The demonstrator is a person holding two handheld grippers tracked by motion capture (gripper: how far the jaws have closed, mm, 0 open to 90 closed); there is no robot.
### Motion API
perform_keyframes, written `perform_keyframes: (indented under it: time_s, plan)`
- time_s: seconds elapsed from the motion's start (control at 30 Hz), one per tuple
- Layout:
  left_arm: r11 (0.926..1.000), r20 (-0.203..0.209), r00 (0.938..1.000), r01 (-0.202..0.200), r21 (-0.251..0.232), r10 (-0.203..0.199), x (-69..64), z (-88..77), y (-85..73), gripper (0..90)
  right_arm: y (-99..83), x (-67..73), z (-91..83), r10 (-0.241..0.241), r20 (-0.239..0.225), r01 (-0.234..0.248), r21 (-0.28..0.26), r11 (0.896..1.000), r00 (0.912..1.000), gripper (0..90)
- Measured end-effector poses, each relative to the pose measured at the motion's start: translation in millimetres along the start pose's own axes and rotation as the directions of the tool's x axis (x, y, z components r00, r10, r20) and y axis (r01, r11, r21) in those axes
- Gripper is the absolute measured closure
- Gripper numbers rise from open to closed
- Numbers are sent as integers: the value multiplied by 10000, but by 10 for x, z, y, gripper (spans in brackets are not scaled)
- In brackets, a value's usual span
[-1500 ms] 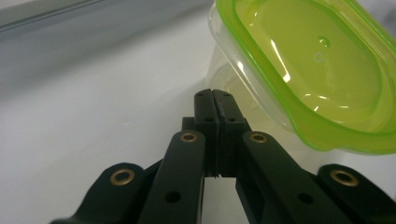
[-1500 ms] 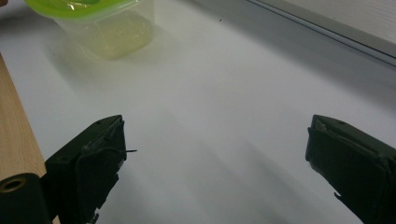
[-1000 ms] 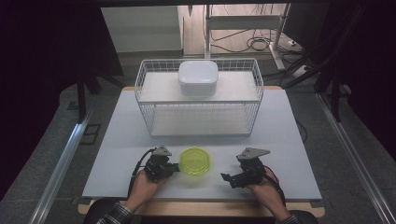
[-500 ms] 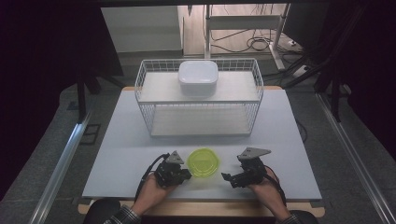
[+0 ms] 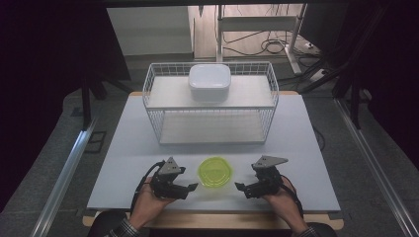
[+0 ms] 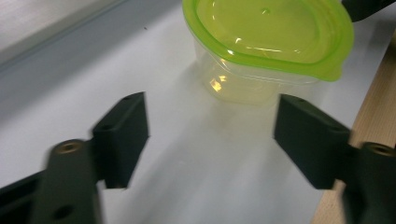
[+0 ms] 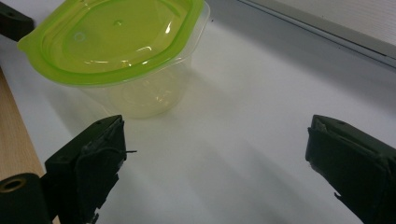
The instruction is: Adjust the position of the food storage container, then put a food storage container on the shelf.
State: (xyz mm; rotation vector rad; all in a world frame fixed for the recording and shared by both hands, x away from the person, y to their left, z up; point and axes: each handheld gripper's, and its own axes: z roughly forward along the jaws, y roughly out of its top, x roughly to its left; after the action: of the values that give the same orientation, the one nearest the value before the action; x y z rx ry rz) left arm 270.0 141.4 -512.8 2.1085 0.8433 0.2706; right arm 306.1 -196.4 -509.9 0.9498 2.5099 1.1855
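Sitting just ahead of the left gripper [image 5: 193,186], whose jaws have just been opening with nothing between them, is the green-lidded tub [image 5: 215,172]. Right gripper [image 5: 238,188] waits released opposite it, probably ready to help. Farther off, the wire rack [image 5: 210,121] carries a white container [image 5: 209,82].

Your left gripper [image 5: 190,187] and right gripper [image 5: 241,187]: black bodies, grey three-cornered top plates, trailing black cables, blocky jaws; plaid cuffs.

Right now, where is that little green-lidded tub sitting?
In the high view, the green-lidded tub stands on the white table near its front edge, between the left gripper and right gripper, in front of the wire basket.
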Motion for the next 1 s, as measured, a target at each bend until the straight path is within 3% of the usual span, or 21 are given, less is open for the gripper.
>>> perform_keyframes:
  time_s: [0.2, 0.37, 0.47, 0.73, 0.87, 1.0]
  plan:
    - [9995, -312, 9995, 68, -312, -78, 10, -122, -49, 73, 0, -3, -4, -13, -5, 13, -13, 10000, 10000, 57]
    - [9998, -700, 9975, -69, -205, 55, 16, -150, -131, 49, -1, -5, -5, -10, -17, 10, -8, 10000, 10000, 57]
    - [9998, -595, 9982, 56, -215, -69, 18, -157, -171, 44, -4, -6, 2, 8, -48, -8, 19, 10000, 10000, 57]
    - [9992, -724, 9970, -287, -262, 268, 24, -165, -208, 26, -1, -11, 1, 229, -107, -230, -117, 9997, 9997, 51]
    - [9992, -708, 9971, -304, -254, 286, 37, -163, -219, 23, 19, -25, -13, 468, -123, -472, -325, 9984, 9988, 46]
    - [9992, -762, 9965, -349, -185, 334, 36, -160, -221, 23, 39, -25, -21, 591, -38, -592, -204, 9980, 9982, 47]
